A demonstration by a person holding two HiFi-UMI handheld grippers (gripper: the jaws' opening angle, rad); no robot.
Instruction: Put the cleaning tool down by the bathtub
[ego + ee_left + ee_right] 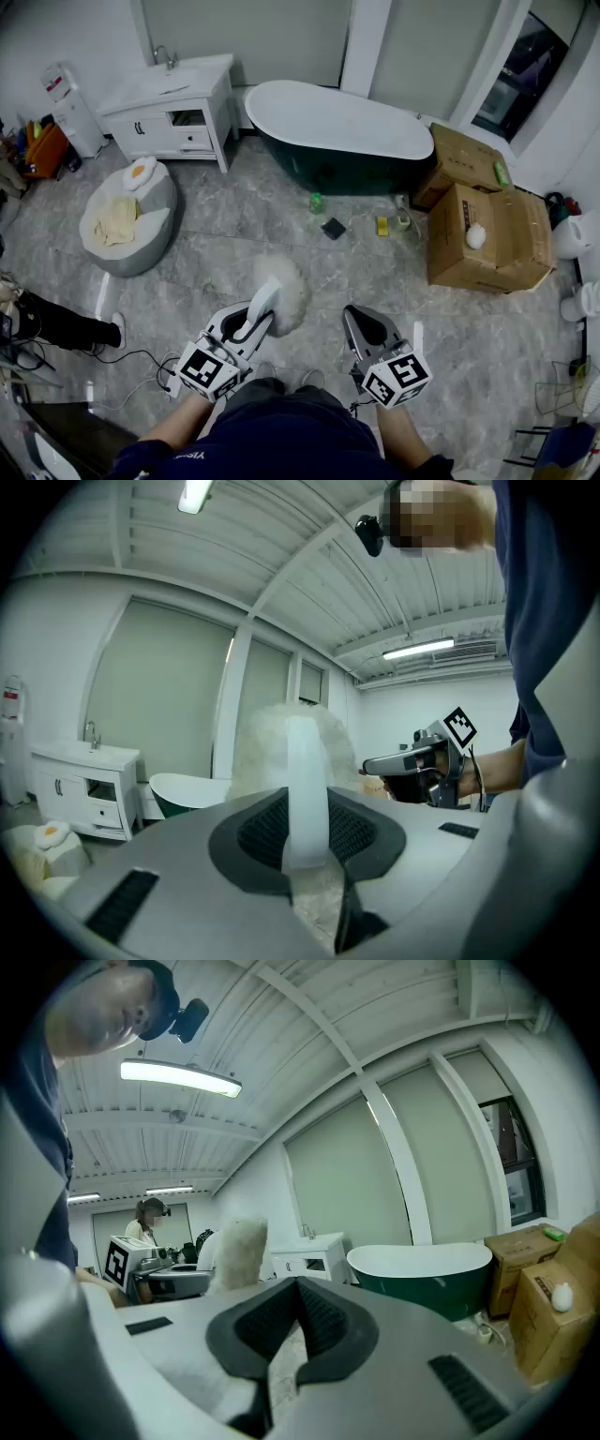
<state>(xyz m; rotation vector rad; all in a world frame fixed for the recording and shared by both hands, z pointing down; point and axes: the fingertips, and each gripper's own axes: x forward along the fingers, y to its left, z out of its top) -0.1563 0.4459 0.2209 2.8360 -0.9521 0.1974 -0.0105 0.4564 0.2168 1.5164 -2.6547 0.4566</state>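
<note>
The cleaning tool is a fluffy white duster head (286,286) on a white handle (263,306). My left gripper (249,328) is shut on that handle, which stands up between the dark pads (306,794) with the fluffy head (272,738) above them. My right gripper (360,325) hangs beside it at the right, jaws shut and empty (292,1340). The green bathtub with a white rim (337,136) stands across the floor, well beyond both grippers. From the right gripper view the tub (422,1274) is ahead at the right and the duster (234,1251) at the left.
A white vanity with a sink (173,103) stands left of the tub. A grey cushion seat (127,220) lies at the left. Cardboard boxes (483,234) stand at the right. A green bottle (316,202), a dark square (334,228) and a yellow item (382,225) lie by the tub.
</note>
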